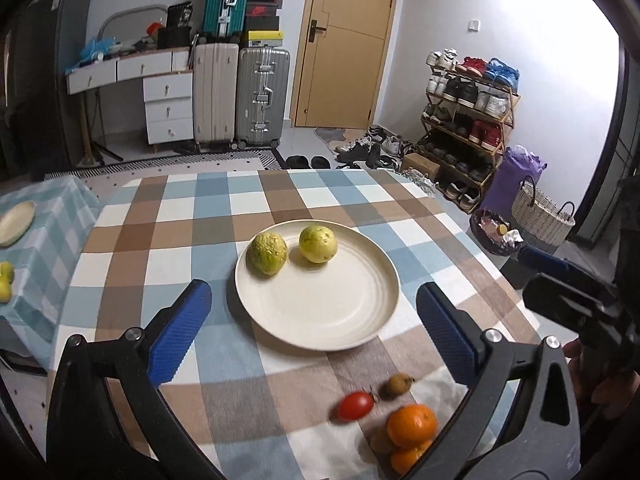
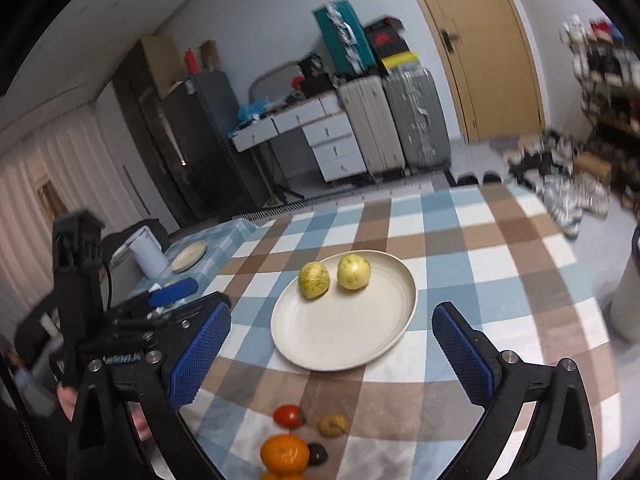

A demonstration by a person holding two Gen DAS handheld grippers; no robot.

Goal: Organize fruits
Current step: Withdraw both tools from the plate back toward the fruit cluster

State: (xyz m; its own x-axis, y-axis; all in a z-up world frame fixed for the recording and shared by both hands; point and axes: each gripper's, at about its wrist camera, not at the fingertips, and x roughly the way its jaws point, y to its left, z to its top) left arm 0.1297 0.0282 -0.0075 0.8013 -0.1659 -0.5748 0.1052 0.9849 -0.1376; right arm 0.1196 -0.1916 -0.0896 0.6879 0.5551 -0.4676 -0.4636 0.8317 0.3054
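A cream plate (image 1: pixel 340 320) (image 2: pixel 360 344) sits mid-table on the checked cloth and holds two yellow-green fruits (image 1: pixel 269 254) (image 1: pixel 318 244), also in the right wrist view (image 2: pixel 314 280) (image 2: pixel 354 271). Near the front edge lie a cherry tomato (image 1: pixel 355 406) (image 2: pixel 287 416), two small brown fruits (image 1: pixel 396 386) (image 2: pixel 332 425), an orange (image 1: pixel 412 426) (image 2: pixel 285 454) and a dark fruit (image 2: pixel 318 454). My left gripper (image 1: pixel 314 316) is open above the plate's near rim, holding nothing. My right gripper (image 2: pixel 332 336) is open above the plate, holding nothing.
A side table on the left carries a second plate (image 1: pixel 16 222) (image 2: pixel 188 256), yellow fruit (image 1: pixel 6 280) and a white cup (image 2: pixel 146 254). Suitcases (image 1: pixel 240 92), a shoe rack (image 1: pixel 468 120) and a wicker basket (image 1: pixel 540 212) stand beyond the table.
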